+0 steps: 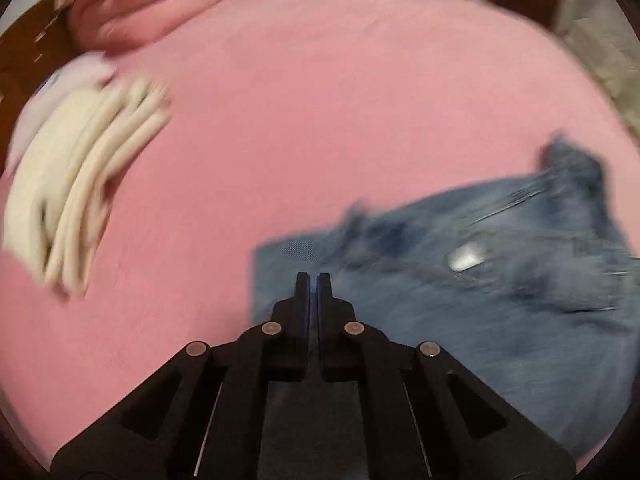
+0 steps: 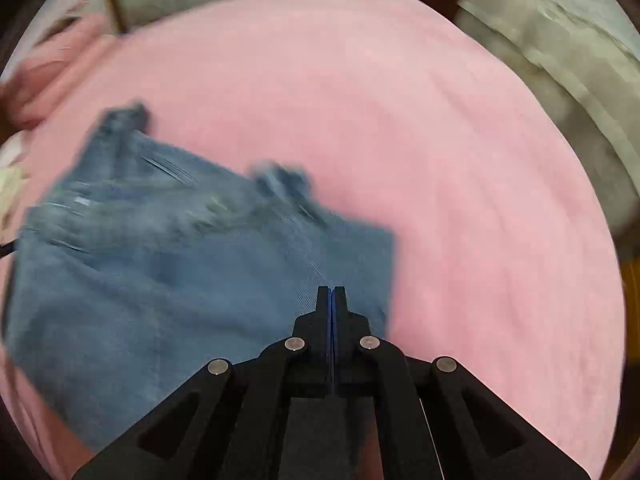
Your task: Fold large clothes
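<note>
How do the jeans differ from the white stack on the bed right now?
The jeans are blue denim, one garment lying loosely with a corner sticking up; the white stack is pale cloth in several neat folded layers. The jeans lie just ahead of the left gripper; the stack sits far off to the side. Both rest on the pink bed.

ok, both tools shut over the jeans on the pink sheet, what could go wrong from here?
1. Both the left tool and the right tool look shut with no denim visibly pinched, so a lift may leave the jeans behind.
2. The jeans lie rumpled, so a fold now may set creases.
3. The folded white stack sits close; a wide sweep might topple it.
</note>
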